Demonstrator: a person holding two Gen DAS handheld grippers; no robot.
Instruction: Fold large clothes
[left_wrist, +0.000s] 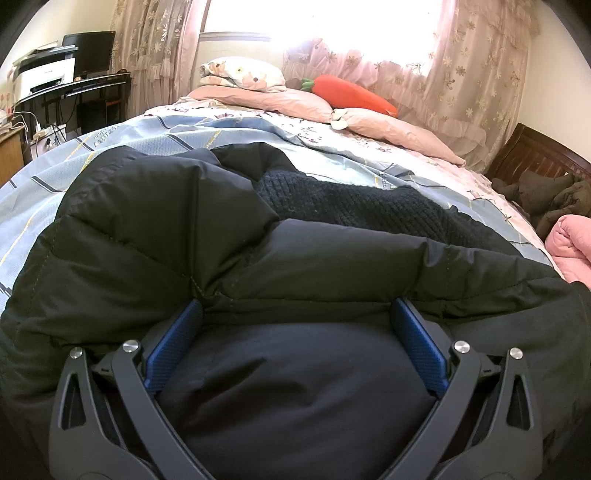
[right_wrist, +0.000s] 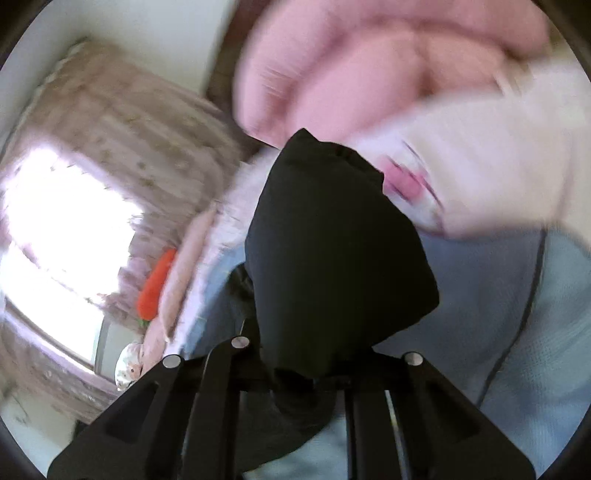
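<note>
A large black padded jacket (left_wrist: 166, 221) lies spread on the bed, and a dark knitted garment (left_wrist: 351, 203) shows just beyond it. My left gripper (left_wrist: 297, 306) stands open and wide. Its blue pads (left_wrist: 173, 343) flank a bulge of the jacket's dark lining, and the tips are tucked under a quilted fold. In the blurred, rolled right wrist view, my right gripper (right_wrist: 310, 373) is shut on a bunched end of the black jacket (right_wrist: 332, 240), which rises over the fingers and hides their tips.
The bed has a blue patterned cover (left_wrist: 74, 155), pink pillows (left_wrist: 295, 99) and an orange carrot plush (left_wrist: 351, 94) at its head. A pink blanket (left_wrist: 569, 240) and dark clothes (left_wrist: 543, 192) lie at the right. A desk with a printer (left_wrist: 48, 74) stands at the left.
</note>
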